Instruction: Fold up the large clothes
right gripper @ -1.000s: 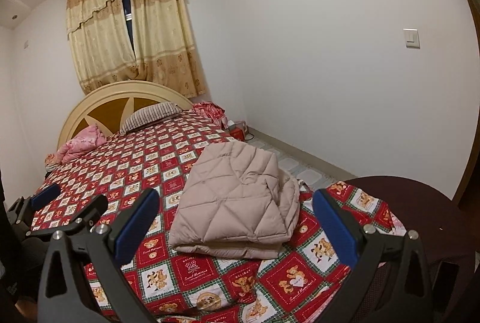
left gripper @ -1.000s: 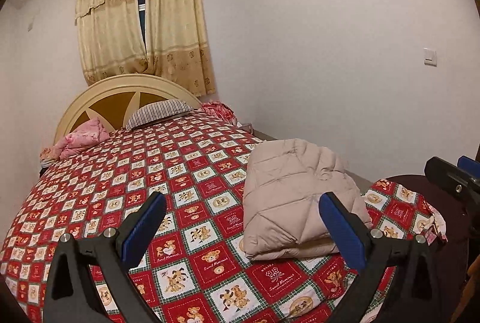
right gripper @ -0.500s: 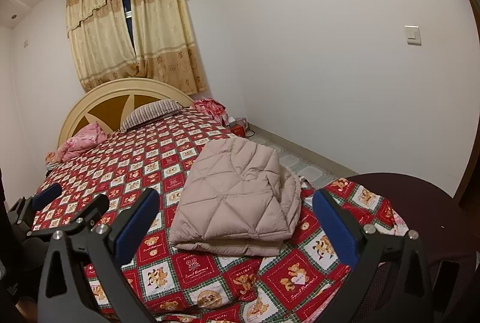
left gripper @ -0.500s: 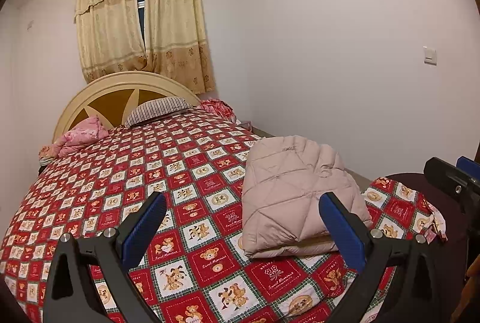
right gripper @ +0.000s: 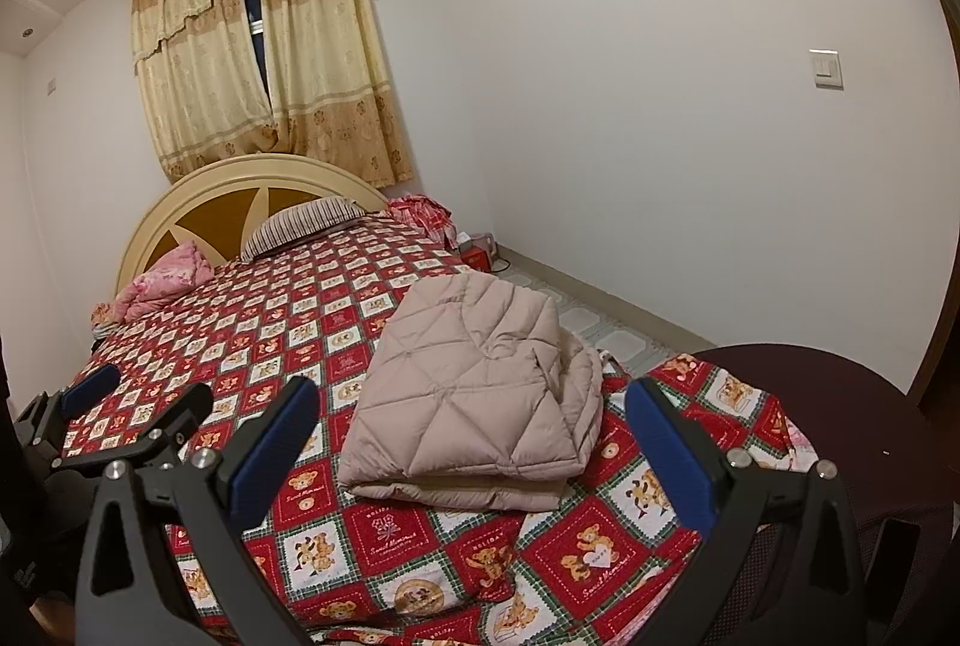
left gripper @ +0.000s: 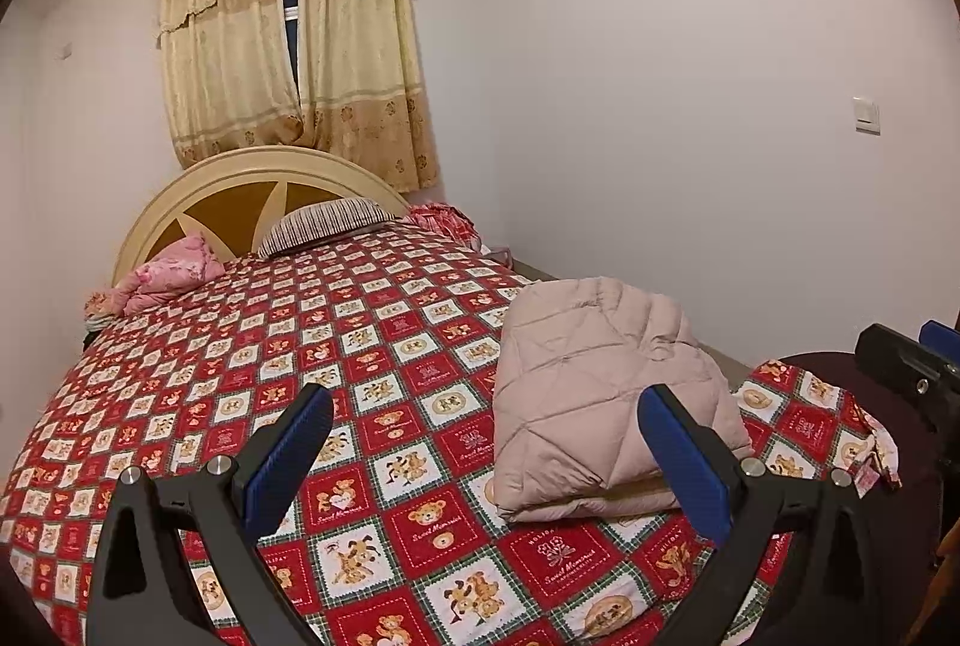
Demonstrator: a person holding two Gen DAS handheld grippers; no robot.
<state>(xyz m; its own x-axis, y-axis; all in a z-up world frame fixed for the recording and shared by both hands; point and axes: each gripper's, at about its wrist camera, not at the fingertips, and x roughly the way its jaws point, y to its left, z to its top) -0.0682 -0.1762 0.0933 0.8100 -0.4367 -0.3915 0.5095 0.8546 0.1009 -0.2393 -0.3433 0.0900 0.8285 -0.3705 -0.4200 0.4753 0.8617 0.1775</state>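
Bed (left gripper: 252,382) in teddy-bear quilt is lying ahead. Folded pink jacket (right gripper: 474,394) is resting beyond my right claw (right gripper: 468,430), untouched. My left claw (left gripper: 486,436) is gaping too, both empty.

Beige quilted jacket (right gripper: 474,394), red-check bedspread (right gripper: 336,298)

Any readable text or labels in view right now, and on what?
"Sweet Memories": red squares of the bedspread, under a flower sprig.
"HOLIDAY": arched over the same squares.
"Sweet Memories": heart square near the foot, blurred, probable.
Other squares' print: too small to read.
Jacket, wall switch, tongs: no text seen.
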